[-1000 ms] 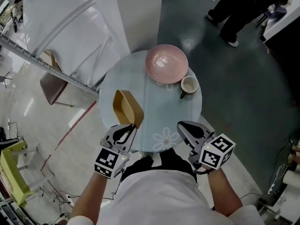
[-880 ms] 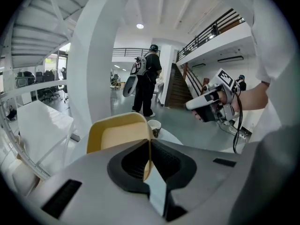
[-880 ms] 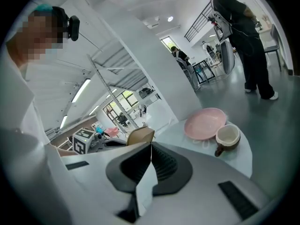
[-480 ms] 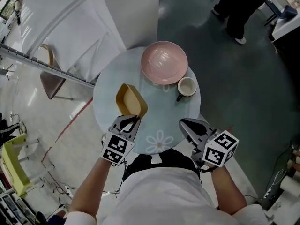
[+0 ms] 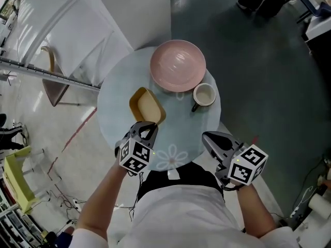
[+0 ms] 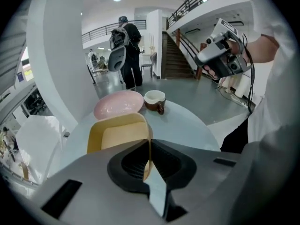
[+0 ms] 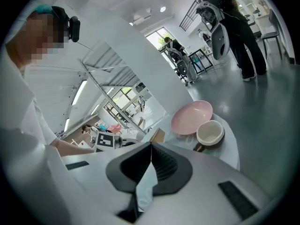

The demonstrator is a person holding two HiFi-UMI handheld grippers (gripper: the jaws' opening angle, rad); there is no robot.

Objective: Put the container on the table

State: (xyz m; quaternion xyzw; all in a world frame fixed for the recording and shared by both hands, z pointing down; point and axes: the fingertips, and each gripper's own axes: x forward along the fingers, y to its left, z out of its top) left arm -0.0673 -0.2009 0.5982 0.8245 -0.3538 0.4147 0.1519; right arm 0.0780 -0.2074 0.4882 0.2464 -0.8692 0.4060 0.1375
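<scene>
The yellow rectangular container [image 5: 147, 107] lies almost flat, low over the left part of the round pale-blue table [image 5: 119, 94]. Whether its base touches the top I cannot tell. My left gripper [image 5: 147, 132] is shut on the container's near rim, and in the left gripper view the thin yellow wall [image 6: 149, 146] runs between the closed pads while the open container [image 6: 117, 135] faces up. My right gripper [image 5: 211, 138] hangs over the table's near right edge, shut with nothing in it [image 7: 151, 146].
A pink bowl [image 5: 178, 65] sits at the table's far side, with a brown-and-white cup [image 5: 204, 95] to its right. A flower print [image 5: 173, 156] marks the near edge. A person [image 6: 126, 50] stands on the grey floor beyond. A chair [image 5: 51, 84] is at the left.
The container has swung from standing on edge to nearly flat and has come lower and further over the table with my left gripper. The right gripper has drifted slightly.
</scene>
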